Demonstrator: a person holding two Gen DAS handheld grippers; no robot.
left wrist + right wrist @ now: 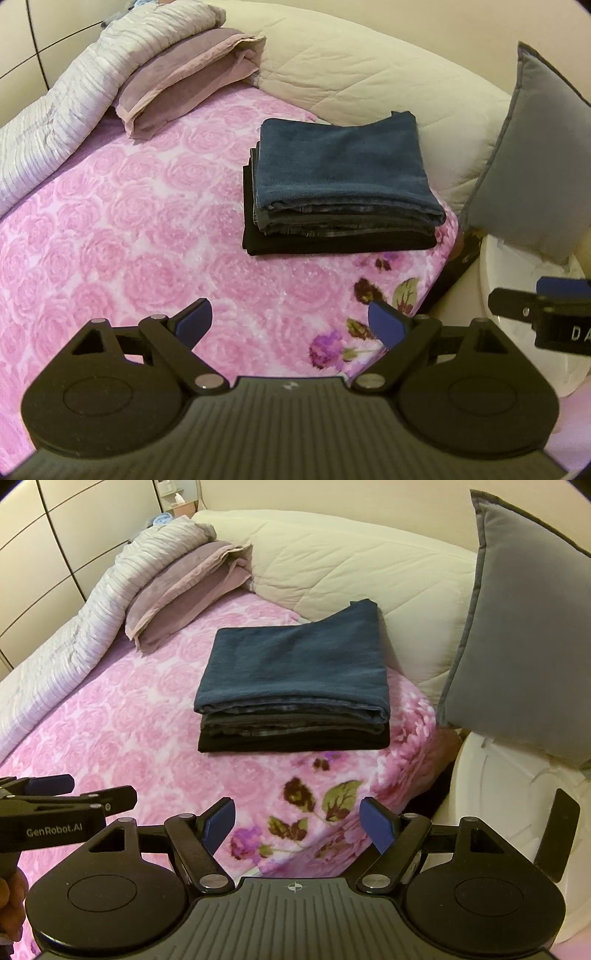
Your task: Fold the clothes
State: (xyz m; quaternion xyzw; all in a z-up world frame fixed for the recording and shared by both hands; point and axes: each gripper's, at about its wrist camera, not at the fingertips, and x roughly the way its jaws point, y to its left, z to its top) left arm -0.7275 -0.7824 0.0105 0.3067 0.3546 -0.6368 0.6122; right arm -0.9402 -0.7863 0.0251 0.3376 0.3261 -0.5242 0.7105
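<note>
Clothes [293, 686] are seen folded in a neat stack on the pink bed [129, 716], blue piece on top, near the bed's corner and beside the grey cushion [517, 627]. A careless nudge could be given to the stack, and layers could be slid askew or tipped off the edge. The left gripper [290, 325] and right gripper [297, 827] are held spread wide, nothing pinched, nothing touched, well short of the stack.

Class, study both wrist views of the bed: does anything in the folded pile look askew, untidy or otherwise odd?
Only slightly. The blue top garment sits skewed on the stack: its far right corner pokes up toward the cream quilt, and the layers' left edges do not line up. Both grippers, left and right, are open and empty.
</note>
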